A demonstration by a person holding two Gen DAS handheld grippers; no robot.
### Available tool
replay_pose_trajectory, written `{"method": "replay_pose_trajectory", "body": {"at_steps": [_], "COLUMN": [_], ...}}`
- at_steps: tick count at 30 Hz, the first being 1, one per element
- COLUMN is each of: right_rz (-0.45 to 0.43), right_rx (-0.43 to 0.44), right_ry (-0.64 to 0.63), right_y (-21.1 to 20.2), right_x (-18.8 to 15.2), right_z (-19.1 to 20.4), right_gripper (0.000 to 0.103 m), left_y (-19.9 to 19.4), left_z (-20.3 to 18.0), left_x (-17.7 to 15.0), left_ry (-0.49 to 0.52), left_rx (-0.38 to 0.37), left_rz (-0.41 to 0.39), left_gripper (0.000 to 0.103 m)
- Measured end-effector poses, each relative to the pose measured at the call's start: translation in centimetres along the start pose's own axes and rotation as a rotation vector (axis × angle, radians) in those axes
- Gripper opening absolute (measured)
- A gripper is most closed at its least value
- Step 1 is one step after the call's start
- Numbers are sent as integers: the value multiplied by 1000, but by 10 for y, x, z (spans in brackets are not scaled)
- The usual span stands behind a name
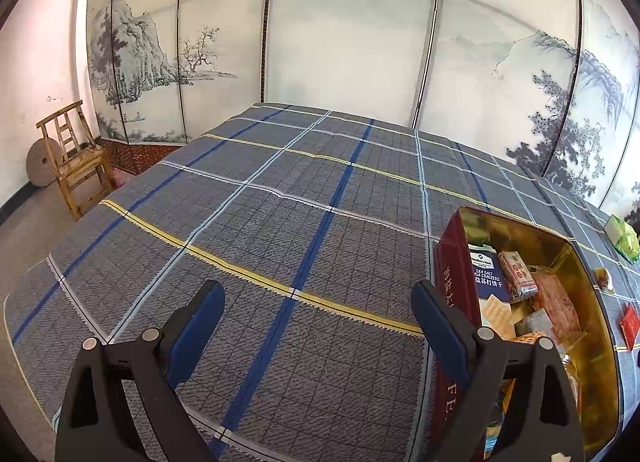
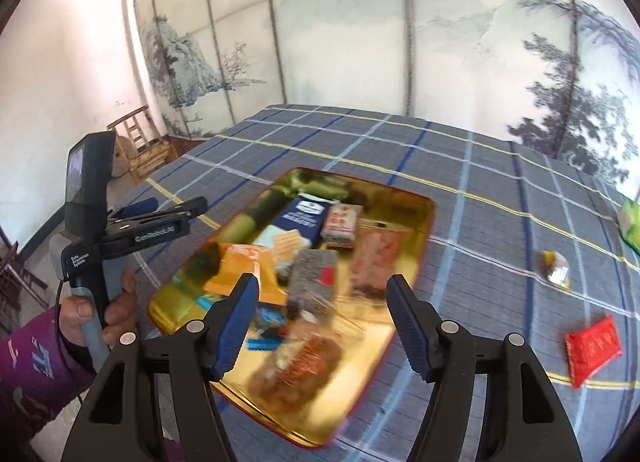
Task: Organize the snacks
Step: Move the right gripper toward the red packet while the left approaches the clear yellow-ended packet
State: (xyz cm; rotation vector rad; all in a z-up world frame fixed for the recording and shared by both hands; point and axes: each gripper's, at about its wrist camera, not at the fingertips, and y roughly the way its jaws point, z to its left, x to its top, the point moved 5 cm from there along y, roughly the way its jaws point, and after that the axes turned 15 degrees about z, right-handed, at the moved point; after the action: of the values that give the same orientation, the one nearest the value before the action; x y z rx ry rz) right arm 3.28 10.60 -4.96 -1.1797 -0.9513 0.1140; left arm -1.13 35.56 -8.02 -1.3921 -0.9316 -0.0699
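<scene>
A gold-lined red tin [image 2: 429,209] lies on the plaid cloth, filled with several snacks, among them a blue soda cracker box [image 2: 306,218]. My right gripper [image 2: 323,284] hangs open above the tin's near half with nothing between its pads. Loose on the cloth to the right are a red packet [image 2: 592,346], a small yellow-wrapped sweet [image 2: 554,268] and a green packet [image 2: 630,222]. In the left wrist view the tin [image 1: 520,222] stands just right of my left gripper [image 1: 318,294], which is open over bare cloth and empty.
A person's hand [image 2: 116,310] in a purple sleeve holds the left gripper's handle beside the tin's left edge. The plaid cloth [image 1: 280,202] stretches far ahead. A wooden chair [image 1: 76,158] stands at the far left, and a painted folding screen [image 1: 344,42] runs behind the table.
</scene>
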Motion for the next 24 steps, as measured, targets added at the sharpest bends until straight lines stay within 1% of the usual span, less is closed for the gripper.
{"method": "replay_pose_trajectory", "body": {"at_steps": [3,9,11,13,14,15,17,19,22,24], "right_rz": [-16,-3,1,12,22,37,60,59,48,32], "right_rx": [-70,-227,-268,-312,-335,-354,-373,-372,-349,-314], "right_ry": [110,352,416,459,471,482,504,532,579,598], "right_y": [-18,-41,-50,-57,-61,-62,-64,-67,-67,-65], "right_x": [-20,-69,-88,-105,-113,-120,-132,-141,-150,-156], "right_z": [-52,-161,-193,-222,-236,-250,-272,-291,-310,-315], "right_gripper": [75,77,78,79,81,83,84,84,85,85], "left_y": [2,2,-1,-12,-20,-30,-50,-64,-67,-56], "left_z": [-2,-3,-1,-3,-6,-12,-33,-68,-140,-196], "left_x": [0,1,2,6,10,15,27,39,51,52], "left_ry": [7,12,18,39,52,67,120,203,339,412], "left_rx": [12,39,69,117,119,105,61,7,-123,-221], "left_rz": [5,3,-6,-22,-30,-39,-46,-15,88,198], "left_gripper": [92,93,93,93,93,93,93,96,101,101]}}
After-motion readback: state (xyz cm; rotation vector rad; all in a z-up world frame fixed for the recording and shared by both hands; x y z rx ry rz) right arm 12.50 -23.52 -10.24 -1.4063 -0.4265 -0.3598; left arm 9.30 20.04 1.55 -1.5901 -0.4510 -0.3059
